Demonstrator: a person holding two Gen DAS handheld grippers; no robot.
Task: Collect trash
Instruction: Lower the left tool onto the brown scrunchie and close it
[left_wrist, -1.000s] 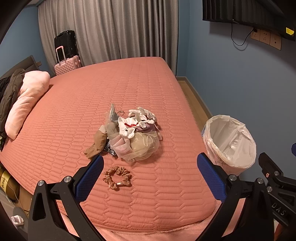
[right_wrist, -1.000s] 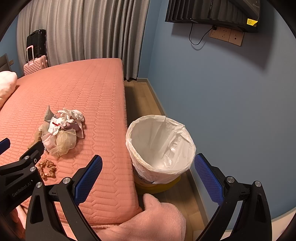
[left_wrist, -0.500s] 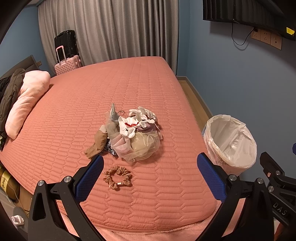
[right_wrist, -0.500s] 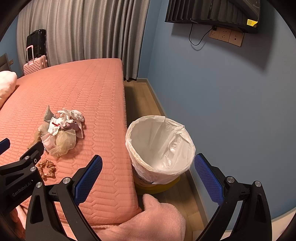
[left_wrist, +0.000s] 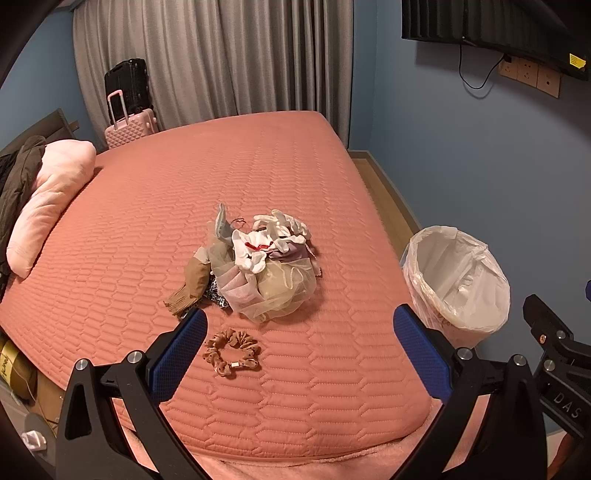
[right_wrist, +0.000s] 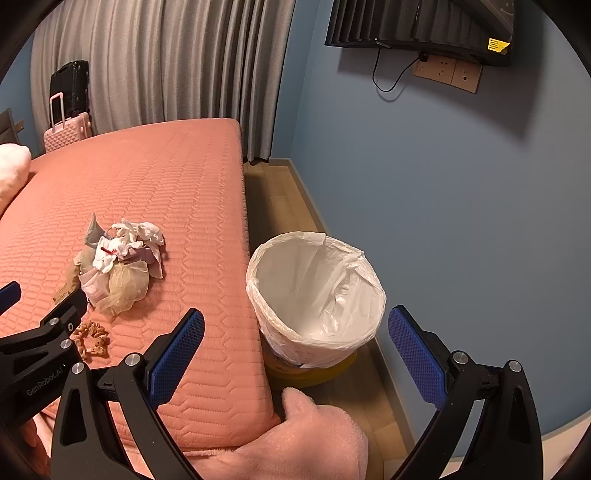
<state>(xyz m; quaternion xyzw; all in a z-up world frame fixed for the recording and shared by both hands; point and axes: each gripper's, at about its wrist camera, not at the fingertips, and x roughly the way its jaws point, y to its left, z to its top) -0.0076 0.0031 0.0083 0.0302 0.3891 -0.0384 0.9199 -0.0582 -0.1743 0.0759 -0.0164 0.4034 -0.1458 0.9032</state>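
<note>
While both pairs of fingers stood wide apart and empty, the left gripper (left_wrist: 299, 350) hung over the bed's (left_wrist: 332, 406) near edge, the scrunchie (left_wrist: 232, 353) just inside its left finger and the trash pile (left_wrist: 258, 266) beyond. The right gripper (right_wrist: 295, 354) faced the lined bin (right_wrist: 314, 291) on the floor, likely readied to receive.

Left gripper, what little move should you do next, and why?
Probably reach the left gripper forward and down to the scrunchie, the nearest loose thing on the bed. Its jaws are wide open and empty, the pile lies farther off, and the lined bin beside the bed looks empty.
</note>
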